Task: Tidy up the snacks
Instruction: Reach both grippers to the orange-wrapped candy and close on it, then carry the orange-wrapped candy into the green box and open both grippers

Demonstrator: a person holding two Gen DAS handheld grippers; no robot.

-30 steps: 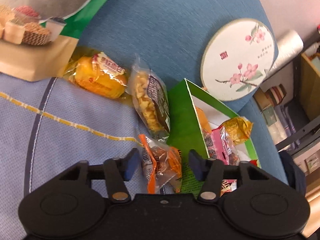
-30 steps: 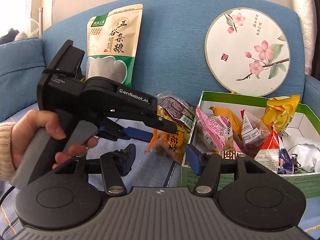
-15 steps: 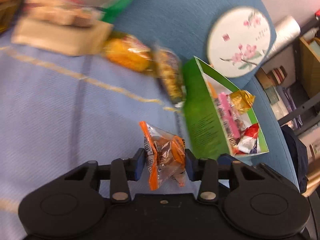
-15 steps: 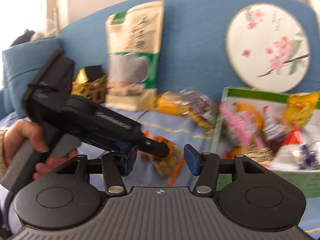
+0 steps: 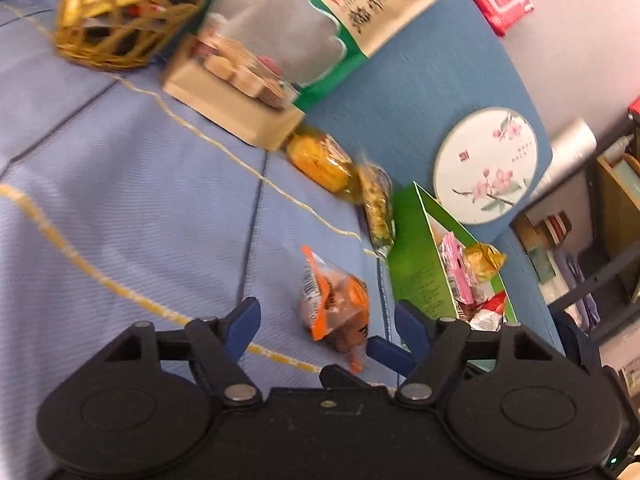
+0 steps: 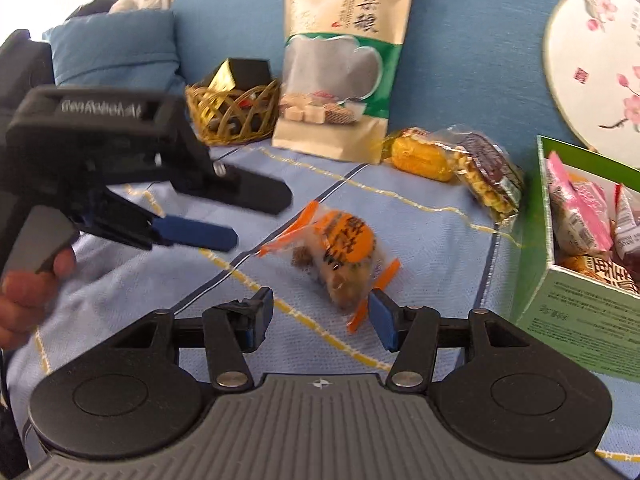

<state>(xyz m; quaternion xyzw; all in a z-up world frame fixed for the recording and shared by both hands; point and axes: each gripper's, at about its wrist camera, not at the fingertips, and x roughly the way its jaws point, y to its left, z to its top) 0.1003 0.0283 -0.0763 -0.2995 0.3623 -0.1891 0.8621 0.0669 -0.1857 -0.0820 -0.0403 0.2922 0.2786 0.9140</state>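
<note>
An orange-and-clear snack packet (image 5: 334, 300) (image 6: 340, 252) lies loose on the light blue sofa cover. My left gripper (image 5: 326, 322) is open, its fingers apart on either side of the packet without touching it; it also shows in the right wrist view (image 6: 224, 216), left of the packet. My right gripper (image 6: 320, 320) is open and empty, just in front of the packet. A green box (image 6: 580, 312) (image 5: 420, 276) holding several wrapped snacks stands to the right. A yellow cake packet (image 6: 420, 156) and a popcorn-like packet (image 6: 488, 172) lie near the backrest.
A large grain-snack bag (image 6: 344, 56) leans on the blue backrest. A woven basket (image 6: 236, 116) with dark items sits left of it. A round flower-painted fan (image 6: 596, 68) leans behind the box. A blue cushion (image 6: 116, 48) is at far left.
My left gripper held the orange packet half a second ago; its fingers have since opened and the packet now lies on the cover. Both cameras have swung left and pulled back.
</note>
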